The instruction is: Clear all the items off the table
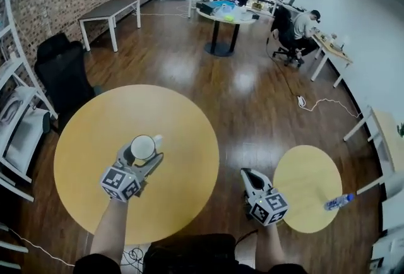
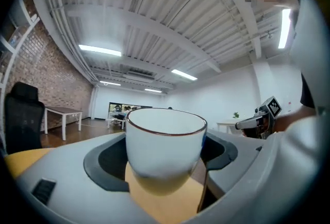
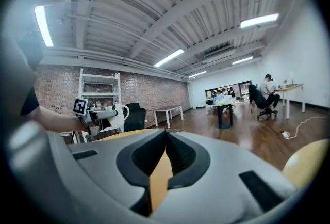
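Observation:
A white cup [image 1: 143, 147] with a thin dark rim sits upright between the jaws of my left gripper [image 1: 146, 151], which is shut on it above the big round yellow table [image 1: 88, 140]. In the left gripper view the cup [image 2: 165, 143] fills the gap between the grey jaws. My right gripper [image 1: 246, 175] hangs over the wooden floor between the two tables, shut with nothing in it; in its own view the jaws [image 3: 165, 138] meet. A plastic water bottle [image 1: 339, 202] lies on the small round yellow table [image 1: 303, 172] at the right.
A black chair [image 1: 60, 71] and white shelving [image 1: 16, 115] stand left of the big table. Farther back are a grey table [image 1: 110, 11], a round table [image 1: 226, 17] with items, and seated people at desks. A white cable [image 1: 319, 102] lies on the floor.

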The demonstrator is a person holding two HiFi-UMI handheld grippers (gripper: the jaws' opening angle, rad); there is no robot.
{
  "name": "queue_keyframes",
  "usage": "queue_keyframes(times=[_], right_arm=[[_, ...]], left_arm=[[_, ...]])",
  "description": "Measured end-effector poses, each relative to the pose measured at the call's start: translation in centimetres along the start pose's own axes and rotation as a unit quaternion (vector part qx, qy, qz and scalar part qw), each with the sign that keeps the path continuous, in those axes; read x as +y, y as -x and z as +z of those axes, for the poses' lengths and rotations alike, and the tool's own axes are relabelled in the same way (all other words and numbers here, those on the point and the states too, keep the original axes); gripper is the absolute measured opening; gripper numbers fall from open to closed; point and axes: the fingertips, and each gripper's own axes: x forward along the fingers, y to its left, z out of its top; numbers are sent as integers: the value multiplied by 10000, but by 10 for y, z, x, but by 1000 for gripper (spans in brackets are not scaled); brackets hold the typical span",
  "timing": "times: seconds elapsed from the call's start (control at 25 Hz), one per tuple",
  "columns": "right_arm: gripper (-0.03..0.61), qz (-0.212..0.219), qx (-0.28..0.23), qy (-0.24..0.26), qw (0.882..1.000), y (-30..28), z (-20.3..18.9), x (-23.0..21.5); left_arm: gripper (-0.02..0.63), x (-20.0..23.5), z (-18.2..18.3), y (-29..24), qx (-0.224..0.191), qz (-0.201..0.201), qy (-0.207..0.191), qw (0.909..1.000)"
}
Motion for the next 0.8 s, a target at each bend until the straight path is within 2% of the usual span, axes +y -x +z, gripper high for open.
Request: queue_keyframes(times=[0.12,0.24,0.4,0.52,0.64,0.8], right_arm=[[5,-565,-273,6,9980,58,12,-37],[5,-1053,-551,-33,9929,120,25,-64],[5,-1726,-592,-72,9832,210,8,-109],[5,-2337,-692,-230,9696,279,-4,-140],[5,-2969,-904,-383,9499,338,-10,-160],[5,-3603,-1086,-553,9248,386,-25,-175]], left_arm=[[397,-60,-2,-51,-47,-631,69,9980],[397,-132,-2,-98,-71,-1277,79,9918],[397,-231,-16,-154,-63,-1990,312,9795],[397,-303,-27,-188,2,-2514,434,9669],[397,-367,-36,-214,82,-3085,463,9500],[397,-429,-46,-240,189,-3737,430,9263]])
